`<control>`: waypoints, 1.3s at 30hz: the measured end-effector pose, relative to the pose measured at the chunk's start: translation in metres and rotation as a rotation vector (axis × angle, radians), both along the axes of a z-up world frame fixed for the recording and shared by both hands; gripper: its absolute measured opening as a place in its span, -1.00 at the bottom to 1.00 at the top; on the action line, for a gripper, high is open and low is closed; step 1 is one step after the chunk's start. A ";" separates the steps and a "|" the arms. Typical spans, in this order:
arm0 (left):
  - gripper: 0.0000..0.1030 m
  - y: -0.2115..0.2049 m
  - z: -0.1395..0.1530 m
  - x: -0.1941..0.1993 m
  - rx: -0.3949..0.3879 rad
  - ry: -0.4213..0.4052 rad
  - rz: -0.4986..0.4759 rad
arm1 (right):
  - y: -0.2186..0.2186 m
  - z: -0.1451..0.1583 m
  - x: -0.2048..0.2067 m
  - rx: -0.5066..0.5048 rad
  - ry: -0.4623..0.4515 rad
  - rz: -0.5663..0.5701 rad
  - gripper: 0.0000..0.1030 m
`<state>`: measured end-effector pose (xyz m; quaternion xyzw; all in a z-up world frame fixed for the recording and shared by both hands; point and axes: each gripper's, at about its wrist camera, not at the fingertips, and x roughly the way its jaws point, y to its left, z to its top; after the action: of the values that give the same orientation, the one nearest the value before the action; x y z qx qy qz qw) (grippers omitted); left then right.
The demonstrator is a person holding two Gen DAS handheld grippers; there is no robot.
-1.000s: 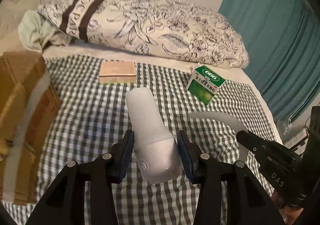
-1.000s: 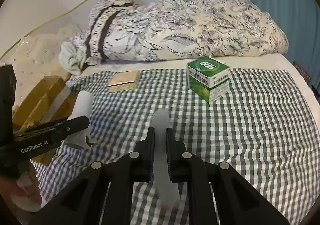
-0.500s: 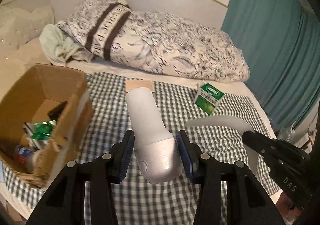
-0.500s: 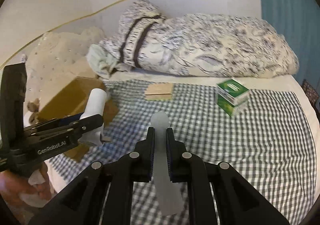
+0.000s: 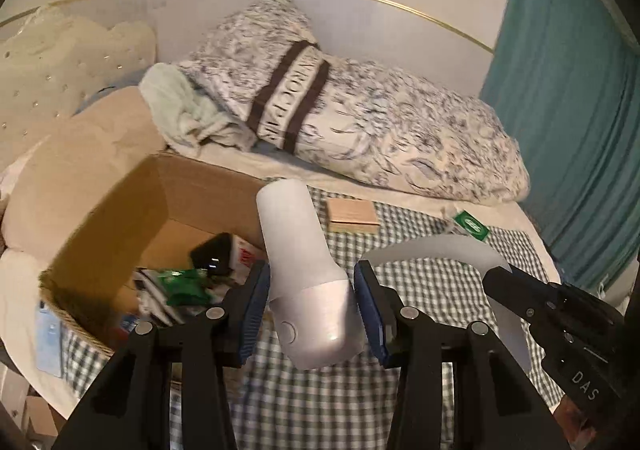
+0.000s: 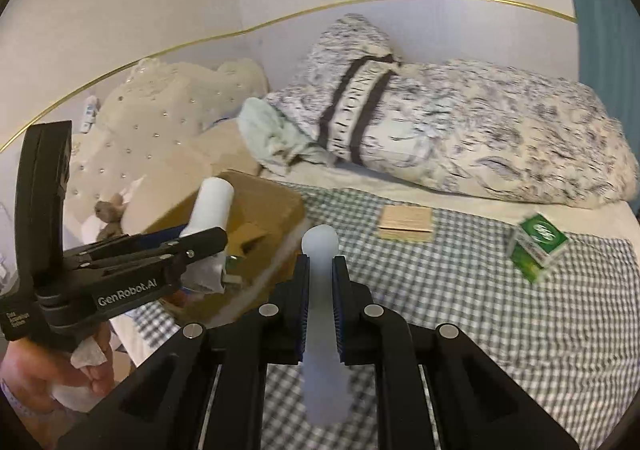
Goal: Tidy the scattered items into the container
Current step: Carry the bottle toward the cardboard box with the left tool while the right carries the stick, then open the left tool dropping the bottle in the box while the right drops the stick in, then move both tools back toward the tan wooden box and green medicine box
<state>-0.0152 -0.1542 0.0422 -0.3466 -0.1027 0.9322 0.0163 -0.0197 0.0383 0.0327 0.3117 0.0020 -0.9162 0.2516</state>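
My left gripper (image 5: 310, 308) is shut on a white device with a rounded silver end (image 5: 298, 262), held in the air beside the open cardboard box (image 5: 200, 194). The box holds a black item (image 5: 212, 256), a green packet (image 5: 182, 284) and several other things. My right gripper (image 6: 320, 304) is shut on a flat, curved translucent white piece (image 6: 320, 246), seen from the side as a curved blade (image 5: 448, 250) in the left wrist view. A green carton (image 6: 538, 242) and a tan flat box (image 6: 406, 224) lie on the checked bedspread (image 6: 460, 290).
A floral duvet (image 5: 380, 130) and a pale green cloth (image 5: 180, 114) are piled along the wall behind. A tufted cream headboard (image 6: 160, 110) stands at the left. A teal curtain (image 5: 568, 110) hangs at the right. A person's hand (image 6: 44, 382) holds the left gripper's handle.
Both grippers have risen and swung left with their loads. The cardboard box's open inside has come into the left wrist view, and the green carton has slid toward the right.
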 end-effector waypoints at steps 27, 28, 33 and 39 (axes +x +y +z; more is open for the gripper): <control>0.79 -0.088 -0.061 -0.022 0.028 -0.083 0.189 | -0.069 -0.034 -0.073 -0.072 -0.019 -0.046 0.63; 0.85 -0.080 -0.060 -0.021 0.026 -0.074 0.179 | -0.053 -0.036 -0.070 -0.061 -0.003 -0.083 0.75; 1.00 -0.025 -0.055 -0.024 0.030 -0.024 0.094 | 0.030 -0.050 -0.049 -0.019 0.074 -0.205 0.86; 1.00 0.049 -0.066 -0.057 0.005 -0.083 -0.023 | 0.125 -0.060 -0.048 0.035 0.076 -0.285 0.87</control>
<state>-0.0720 -0.1050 -0.0235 -0.3860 -0.1018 0.9165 0.0236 -0.0677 0.1635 -0.0274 0.2782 -0.0170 -0.9537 0.1131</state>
